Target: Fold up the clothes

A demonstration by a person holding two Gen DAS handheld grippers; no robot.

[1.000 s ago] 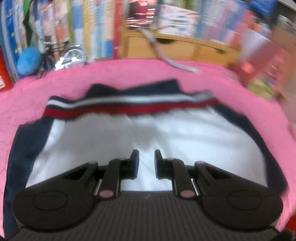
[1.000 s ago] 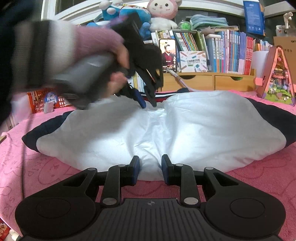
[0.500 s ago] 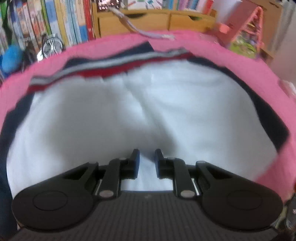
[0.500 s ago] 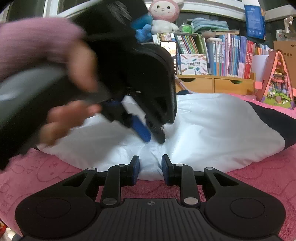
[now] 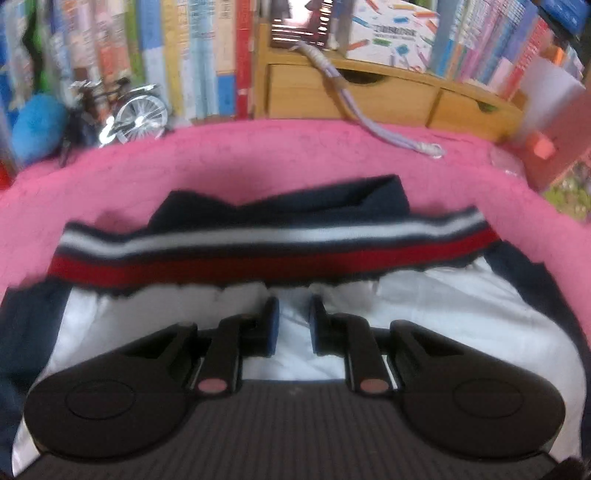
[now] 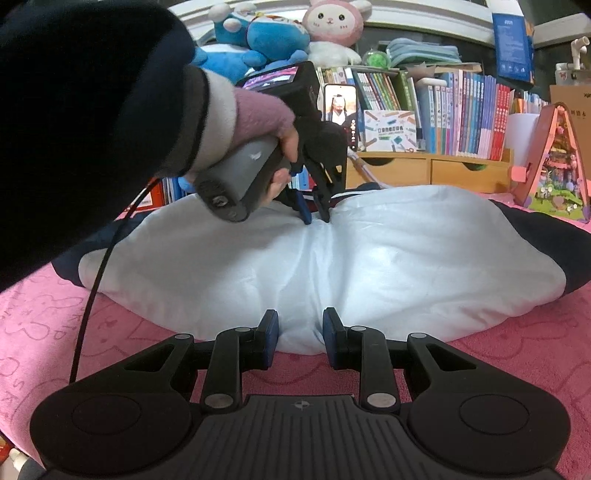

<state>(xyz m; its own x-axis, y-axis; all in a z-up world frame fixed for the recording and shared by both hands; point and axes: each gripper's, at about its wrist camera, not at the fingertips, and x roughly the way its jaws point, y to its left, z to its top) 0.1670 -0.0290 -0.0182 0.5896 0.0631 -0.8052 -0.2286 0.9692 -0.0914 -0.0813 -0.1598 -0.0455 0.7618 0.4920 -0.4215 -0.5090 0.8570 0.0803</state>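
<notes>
Right gripper (image 6: 300, 339): nearest the lens, low over the pink towel (image 6: 517, 362); jaws set narrow, a fold at the near edge of the garment (image 6: 406, 258) between the blue pads, whether pinched or only lying there I cannot tell.

Garment: spread on the pink towel, white lining uppermost, navy panels at both ends; far edge carries a red, white and navy striped hem band (image 5: 273, 251).

Left gripper (image 6: 317, 220): held in a hand (image 6: 280, 147) with a pink cuff under a dark sleeve (image 6: 74, 129), angled down, tips at the white lining near the striped hem band; jaws narrow, cloth showing in the gap, no clear grip visible.

Beyond the towel: wooden drawer unit (image 6: 432, 170), phone (image 6: 340, 107) stood upright, rows of books (image 6: 476, 114), model bicycle (image 5: 122, 110), plush toys (image 6: 295, 29) on top.
</notes>
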